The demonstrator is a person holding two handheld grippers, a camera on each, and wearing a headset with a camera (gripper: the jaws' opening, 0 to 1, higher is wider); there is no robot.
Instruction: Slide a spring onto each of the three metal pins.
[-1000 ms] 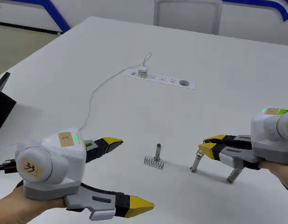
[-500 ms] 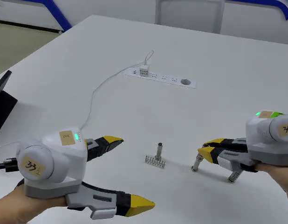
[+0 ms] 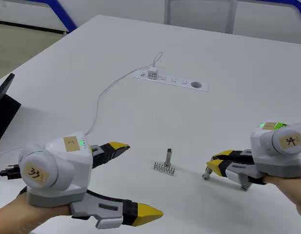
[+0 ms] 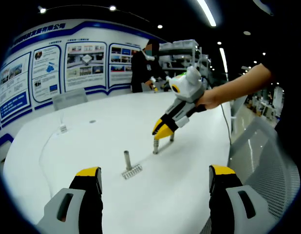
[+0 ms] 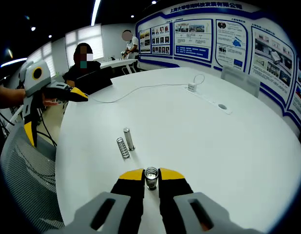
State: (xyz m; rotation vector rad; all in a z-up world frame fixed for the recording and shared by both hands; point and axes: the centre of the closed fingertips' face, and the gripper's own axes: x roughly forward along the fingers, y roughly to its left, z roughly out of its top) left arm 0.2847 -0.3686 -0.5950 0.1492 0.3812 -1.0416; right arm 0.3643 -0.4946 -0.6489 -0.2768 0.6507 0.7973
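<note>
Down toward the table [image 3: 141, 97] has come the right gripper [image 3: 215, 164] since a second ago, jaws pinched on the top of a spring-clad pin [image 3: 207, 172] that now stands nearly upright, so that pin looks about finished. From the left: the left gripper [image 3: 143, 179] hovers low, jaws spread wide and empty. The bare pin [image 3: 168, 156] stands mid-table, a loose spring [image 3: 163, 168] lying just beside its foot, and another sprung pin [image 3: 245, 185] stands beneath the right gripper.
</note>
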